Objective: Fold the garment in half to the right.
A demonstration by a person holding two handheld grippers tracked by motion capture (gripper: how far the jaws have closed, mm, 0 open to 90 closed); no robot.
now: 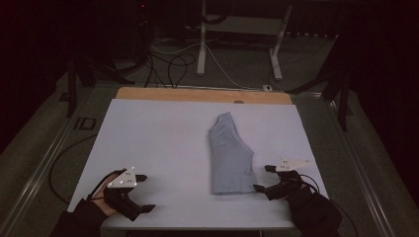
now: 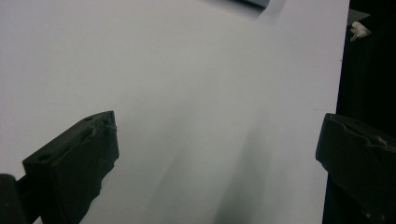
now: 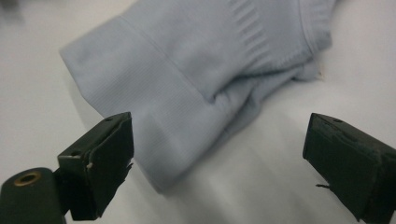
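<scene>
- Clearly, the work in hand is folding the pale blue-grey folded knit garment (image 1: pixel 230 155), which lies flat on the white sheet-covered table (image 1: pixel 148 133), right of centre and running from near the front edge toward the far side.
- The garment's near end is a squared, ribbed hem (image 3: pixel 154 116); its far end narrows to a point, so it looks already doubled over lengthwise.
- The right black two-jaw gripper (image 1: pixel 269 178) sits just beside the near right corner of the garment, jaws spread wide and low to the table, one jaw at the cloth's edge; in the right gripper view the hem corner lies between the jaws with nothing pinched.
- I judge that it is placed there to take the hem corner, since that corner gives a clean edge to lift for another fold.
- The left black two-jaw gripper (image 1: pixel 142 193) rests well apart from the garment, near the front left of the table, jaws wide and holding nothing; its own view looks across bare white surface.
- That position probably keeps it out of the way until a second corner is needed.
- A strip of bare wooden tabletop (image 1: pixel 202 95) shows along the far edge.
</scene>
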